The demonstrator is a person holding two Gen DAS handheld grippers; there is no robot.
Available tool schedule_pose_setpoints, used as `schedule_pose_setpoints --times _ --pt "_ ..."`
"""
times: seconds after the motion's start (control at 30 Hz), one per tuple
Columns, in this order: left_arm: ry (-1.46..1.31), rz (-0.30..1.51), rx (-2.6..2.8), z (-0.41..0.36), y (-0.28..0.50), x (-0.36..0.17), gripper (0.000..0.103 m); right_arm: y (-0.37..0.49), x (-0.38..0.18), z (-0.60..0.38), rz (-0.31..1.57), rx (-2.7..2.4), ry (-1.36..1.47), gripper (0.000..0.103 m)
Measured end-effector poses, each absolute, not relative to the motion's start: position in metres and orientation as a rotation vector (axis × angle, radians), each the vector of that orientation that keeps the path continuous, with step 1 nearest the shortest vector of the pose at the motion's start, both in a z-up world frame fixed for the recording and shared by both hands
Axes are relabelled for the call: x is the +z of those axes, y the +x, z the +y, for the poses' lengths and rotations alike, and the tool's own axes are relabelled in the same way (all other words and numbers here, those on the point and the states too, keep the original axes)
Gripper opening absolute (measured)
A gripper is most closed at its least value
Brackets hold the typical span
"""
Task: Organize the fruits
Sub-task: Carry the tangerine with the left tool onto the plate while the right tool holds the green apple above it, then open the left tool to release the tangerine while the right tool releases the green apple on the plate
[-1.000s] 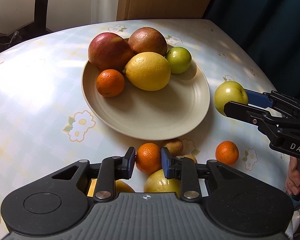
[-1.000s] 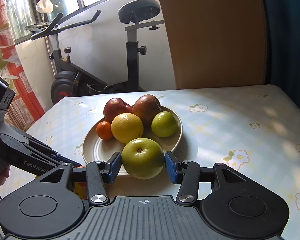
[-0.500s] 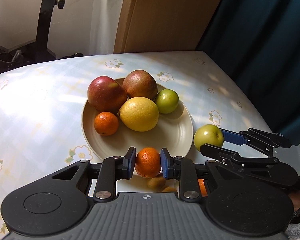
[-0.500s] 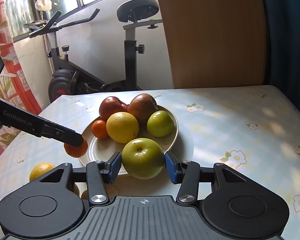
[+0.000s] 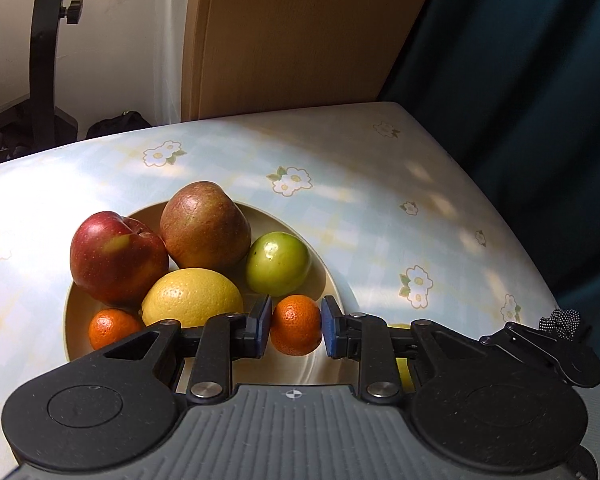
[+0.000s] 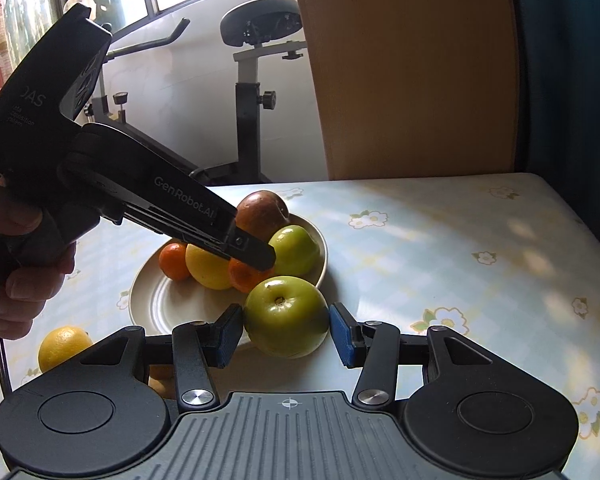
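The round beige plate [image 5: 332, 280] on the flowered tablecloth [image 5: 380, 208] carried a red apple [image 5: 118, 258], a russet apple [image 5: 204, 232], a yellow lemon [image 5: 192, 298], a small orange mandarin [image 5: 112, 328] and a small green apple [image 5: 278, 264], packed toward its far side, leaving the near side free. The left gripper [image 5: 294, 326] was clamped on a second orange mandarin [image 5: 296, 324] above that free space, presumably for release there. The right gripper [image 6: 286, 330] gripped a large green apple [image 6: 286, 316] just beside the rim, apparently waiting its turn.
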State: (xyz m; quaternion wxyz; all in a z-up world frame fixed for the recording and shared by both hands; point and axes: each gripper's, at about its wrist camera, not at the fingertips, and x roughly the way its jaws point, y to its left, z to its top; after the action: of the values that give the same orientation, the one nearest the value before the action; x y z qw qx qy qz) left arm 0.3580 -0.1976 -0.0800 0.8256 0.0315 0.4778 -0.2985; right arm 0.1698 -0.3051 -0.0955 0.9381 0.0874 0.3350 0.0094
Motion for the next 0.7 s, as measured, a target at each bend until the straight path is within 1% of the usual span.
schedule_pose_setpoints --times 0.2,0.4,0.57,0.7 --pt "0.086 1.038 -0.618 -0.207 0.365 -0.090 0.028 0.172 -0.099 -0.310 0.689 0.018 0.193 0.044" --pt "0.018 1.051 -0.604 -0.202 0.371 -0.098 0.028 0.172 -0.103 -0.315 0.699 0.005 0.201 0.044" --pt "-0.011 1.033 -0.622 -0.193 0.370 -0.091 0.030 0.175 -0.104 -0.315 0.710 0.004 0.205 0.044" --pt "-0.034 0.993 -0.636 -0.176 0.362 -0.076 0.030 0.179 -0.101 -0.311 0.716 0.025 0.193 0.044"
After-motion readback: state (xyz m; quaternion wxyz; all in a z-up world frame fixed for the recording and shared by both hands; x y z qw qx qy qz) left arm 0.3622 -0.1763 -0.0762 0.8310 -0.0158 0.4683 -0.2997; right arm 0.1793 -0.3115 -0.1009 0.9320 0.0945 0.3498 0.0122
